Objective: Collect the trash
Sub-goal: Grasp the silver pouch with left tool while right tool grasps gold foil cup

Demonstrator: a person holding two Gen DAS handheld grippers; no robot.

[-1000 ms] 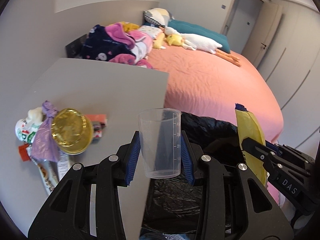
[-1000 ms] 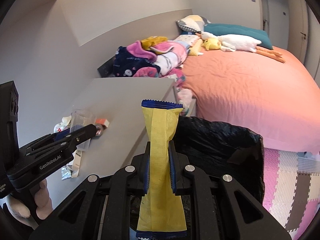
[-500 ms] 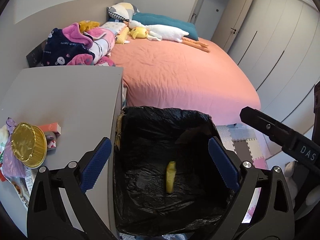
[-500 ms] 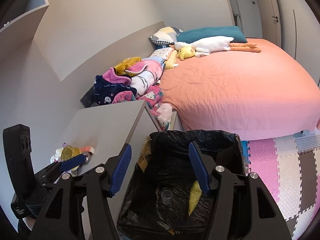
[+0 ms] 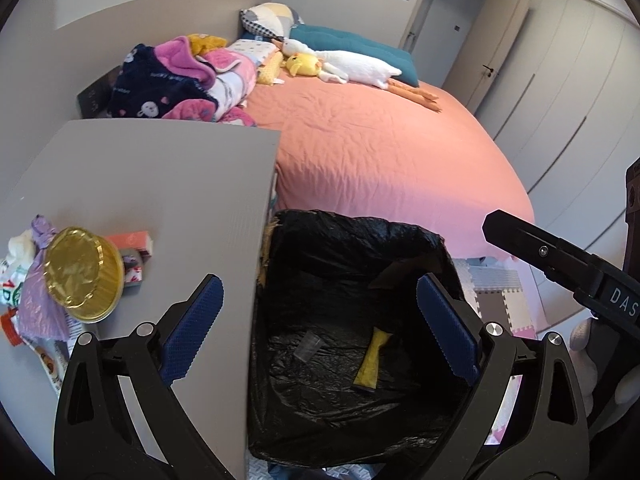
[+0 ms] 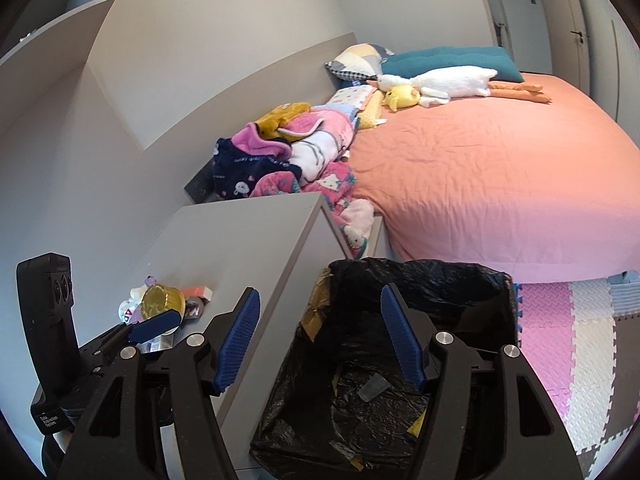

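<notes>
A black-lined trash bin (image 5: pixel 352 220) (image 6: pixel 420 268) stands against the grey table (image 5: pixel 160 176). In its bottom lie a clear plastic cup (image 5: pixel 308 346) (image 6: pixel 372 388) and a yellow wrapper (image 5: pixel 372 360) (image 6: pixel 419 426). My left gripper (image 5: pixel 318 284) hangs wide open above the bin, holding nothing. My right gripper (image 6: pixel 319 292) is over the bin's left rim; its jaws are opening and there is nothing between them. More trash sits at the table's near left: a gold foil tin (image 5: pixel 82 272) (image 6: pixel 162 300), a purple bag (image 5: pixel 40 304), a red-orange box (image 5: pixel 130 238) and wrappers.
A bed with an orange sheet (image 5: pixel 380 152) fills the room beyond the bin, with a pile of clothes (image 5: pixel 180 80) and plush toys at its head. Pink and white foam mats (image 6: pixel 560 340) cover the floor to the right of the bin. Wardrobe doors line the far right.
The left gripper let go of the clear cup and the right gripper let go of the yellow wrapper. Both now lie in the bin, and both grippers stand open.
</notes>
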